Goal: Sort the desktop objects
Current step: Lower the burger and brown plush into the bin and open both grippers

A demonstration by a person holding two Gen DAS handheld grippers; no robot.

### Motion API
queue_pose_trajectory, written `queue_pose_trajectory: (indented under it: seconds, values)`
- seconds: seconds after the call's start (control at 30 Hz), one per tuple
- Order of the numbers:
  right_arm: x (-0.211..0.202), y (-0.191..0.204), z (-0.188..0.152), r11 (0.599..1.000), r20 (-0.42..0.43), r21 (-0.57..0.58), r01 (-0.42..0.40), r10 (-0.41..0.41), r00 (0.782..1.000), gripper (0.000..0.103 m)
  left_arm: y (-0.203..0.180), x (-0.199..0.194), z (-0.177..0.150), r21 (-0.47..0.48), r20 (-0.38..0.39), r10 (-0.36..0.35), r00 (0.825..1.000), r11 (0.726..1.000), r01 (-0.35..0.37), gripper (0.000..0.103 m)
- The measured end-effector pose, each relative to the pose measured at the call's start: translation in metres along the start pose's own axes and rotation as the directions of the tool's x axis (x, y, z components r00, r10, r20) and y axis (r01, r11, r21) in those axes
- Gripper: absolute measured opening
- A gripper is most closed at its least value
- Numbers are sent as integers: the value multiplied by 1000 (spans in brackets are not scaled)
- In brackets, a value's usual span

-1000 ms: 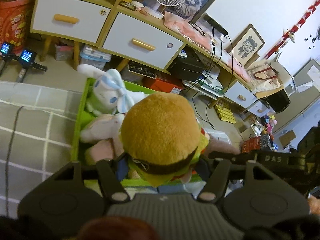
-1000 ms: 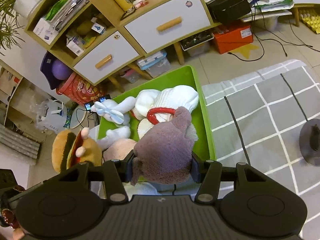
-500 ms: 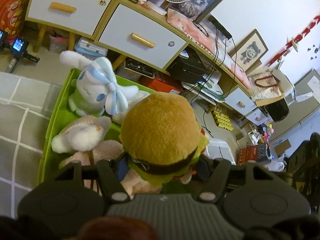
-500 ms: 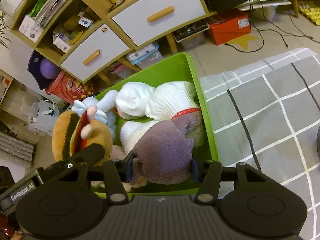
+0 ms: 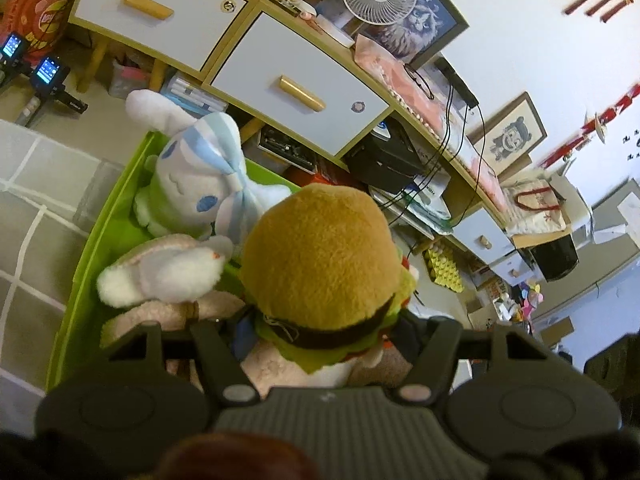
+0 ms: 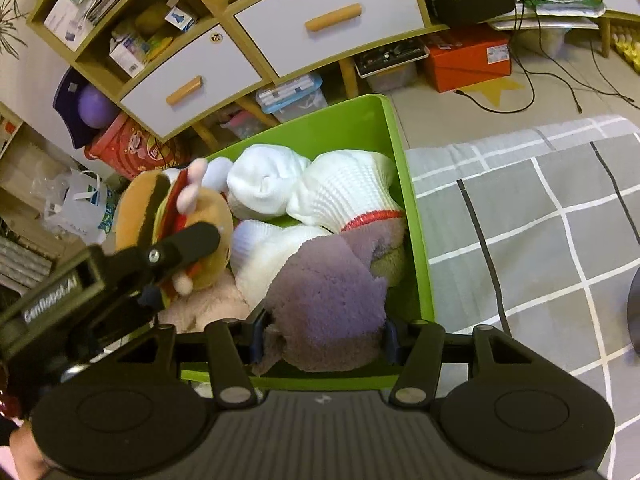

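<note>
My left gripper (image 5: 320,336) is shut on a plush hamburger (image 5: 320,256) and holds it low inside the green bin (image 5: 104,216). From the right wrist view the same hamburger (image 6: 176,220) and the left gripper (image 6: 176,248) sit at the bin's left side. My right gripper (image 6: 324,340) is shut on a purple-grey plush toy (image 6: 328,296), which rests in the green bin (image 6: 416,240) against its near right wall. A white plush with a red collar (image 6: 320,192) lies in the bin. A white and blue rabbit plush (image 5: 200,172) and a pale pink plush (image 5: 160,272) lie beside the hamburger.
The bin stands on a grey checked rug (image 6: 540,220). Behind it is a wooden cabinet with white drawers (image 6: 328,20), with boxes and an orange box (image 6: 468,60) underneath. Cables trail over the floor (image 6: 540,92). A dark round object (image 6: 634,308) sits at the rug's right edge.
Both grippers have sunk with their toys into the green bin. The hamburger has moved in beside the white plush, and the purple-grey toy now lies lower among the other toys.
</note>
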State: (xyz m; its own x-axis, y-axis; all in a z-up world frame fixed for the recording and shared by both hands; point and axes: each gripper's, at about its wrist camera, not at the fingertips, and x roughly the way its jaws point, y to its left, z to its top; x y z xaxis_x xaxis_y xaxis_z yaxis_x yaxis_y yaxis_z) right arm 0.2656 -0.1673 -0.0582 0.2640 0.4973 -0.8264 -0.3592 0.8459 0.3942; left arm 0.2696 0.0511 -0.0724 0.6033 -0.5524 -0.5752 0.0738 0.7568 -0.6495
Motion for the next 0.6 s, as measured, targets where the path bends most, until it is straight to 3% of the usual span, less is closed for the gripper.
queue_pose_trajectory:
  seconds: [0.17,0.3,0.6]
  values:
    - [0,0,-2,1000,-12,-2,1,-2,1000,55,-3,2,-2,8,15,14,1000,1000,-14,68]
    - [0,-1,-1,1000,-21,10,0,0,1000,56,-11,4,-3,24,22,16,1000,1000,-17,79]
    - [-5,-1,2,1000,-7,12,-3,3,1000,69,-19,5,-4,34,22,28,999,999,-29,87]
